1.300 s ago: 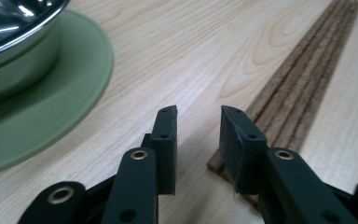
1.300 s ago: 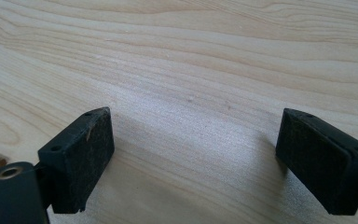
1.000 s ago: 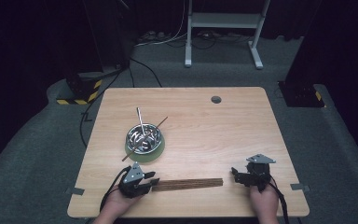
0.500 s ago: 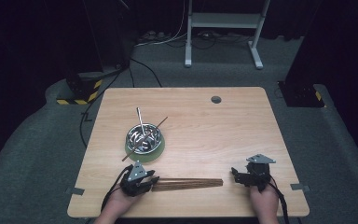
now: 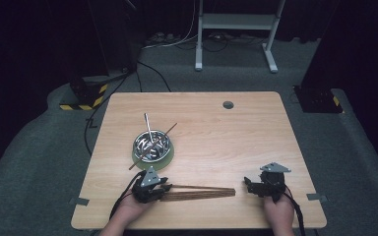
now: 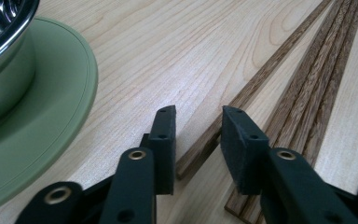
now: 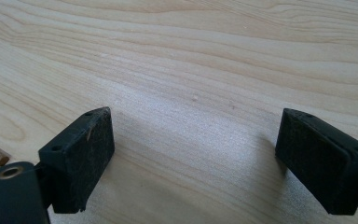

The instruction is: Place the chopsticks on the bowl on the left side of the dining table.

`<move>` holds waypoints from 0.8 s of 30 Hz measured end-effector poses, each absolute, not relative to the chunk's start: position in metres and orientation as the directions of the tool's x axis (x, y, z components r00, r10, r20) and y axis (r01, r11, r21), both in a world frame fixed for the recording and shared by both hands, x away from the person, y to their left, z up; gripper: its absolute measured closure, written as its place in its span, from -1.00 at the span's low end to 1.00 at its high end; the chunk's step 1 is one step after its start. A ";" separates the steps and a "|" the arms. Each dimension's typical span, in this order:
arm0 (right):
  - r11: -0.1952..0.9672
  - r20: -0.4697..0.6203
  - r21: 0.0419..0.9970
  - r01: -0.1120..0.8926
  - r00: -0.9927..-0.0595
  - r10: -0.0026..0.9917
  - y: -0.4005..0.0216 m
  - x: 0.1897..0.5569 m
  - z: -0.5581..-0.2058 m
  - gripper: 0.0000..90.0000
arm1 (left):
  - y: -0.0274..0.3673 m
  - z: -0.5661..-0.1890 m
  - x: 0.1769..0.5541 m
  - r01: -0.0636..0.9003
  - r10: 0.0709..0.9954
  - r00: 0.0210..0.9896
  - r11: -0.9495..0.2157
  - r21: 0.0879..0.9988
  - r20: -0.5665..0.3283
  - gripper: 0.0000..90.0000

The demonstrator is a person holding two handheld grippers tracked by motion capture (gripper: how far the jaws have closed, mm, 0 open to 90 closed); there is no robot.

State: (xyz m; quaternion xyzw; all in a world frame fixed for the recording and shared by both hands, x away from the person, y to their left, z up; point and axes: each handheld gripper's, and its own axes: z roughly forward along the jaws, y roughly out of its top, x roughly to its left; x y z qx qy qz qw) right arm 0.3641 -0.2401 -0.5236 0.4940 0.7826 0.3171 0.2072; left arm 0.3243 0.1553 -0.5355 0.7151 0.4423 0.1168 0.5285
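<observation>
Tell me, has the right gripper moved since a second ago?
No. The right gripper sits at the same spot near the table's front right edge, jaws open.

No text, label, brand, number or sign can be read anywhere here.

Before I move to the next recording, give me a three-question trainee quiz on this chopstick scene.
1. True or false: the left gripper has one separated wooden chopstick between its jaws, not yet pinched.
2. What does the metal bowl stand on: A) a green saucer, B) a folded cloth, C) the bare table?
3. What is between the jaws of the right gripper?

Key
1. True. Its jaws have just been closing, but gaps show on both sides of the stick; the chopstick bundle lies beside it.
2. A, the green saucer.
3. Nothing; its jaws stand wide apart over the bare table.
</observation>
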 end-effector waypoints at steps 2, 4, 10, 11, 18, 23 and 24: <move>0.309 -0.006 0.698 0.646 -0.427 0.904 -0.240 0.364 -0.523 -0.75 | 0.156 -0.535 0.325 0.517 0.754 0.581 -0.050 0.855 -0.307 0.57; 0.311 -0.008 0.698 0.645 -0.428 0.904 -0.240 0.364 -0.523 -0.75 | 0.157 -0.535 0.325 0.521 0.749 0.582 -0.044 0.853 -0.317 0.60; 0.312 -0.008 0.698 0.645 -0.429 0.903 -0.240 0.364 -0.523 -0.75 | 0.157 -0.535 0.324 0.523 0.749 0.577 -0.034 0.852 -0.325 0.66; 0.311 -0.006 0.698 0.645 -0.429 0.903 -0.240 0.364 -0.523 -0.75 | 0.156 -0.535 0.324 0.520 0.754 0.573 -0.033 0.853 -0.321 0.66; 0.311 -0.006 0.698 0.645 -0.428 0.904 -0.239 0.364 -0.523 -0.74 | 0.158 -0.535 0.325 0.520 0.760 0.569 -0.039 0.853 -0.312 0.78; 0.314 -0.011 0.700 0.641 -0.430 0.903 -0.240 0.364 -0.524 -0.75 | 0.159 -0.535 0.322 0.516 0.776 0.548 -0.019 0.856 -0.313 0.77; 0.314 -0.011 0.700 0.641 -0.430 0.903 -0.240 0.364 -0.524 -0.75 | 0.159 -0.535 0.322 0.516 0.776 0.548 -0.019 0.856 -0.313 0.72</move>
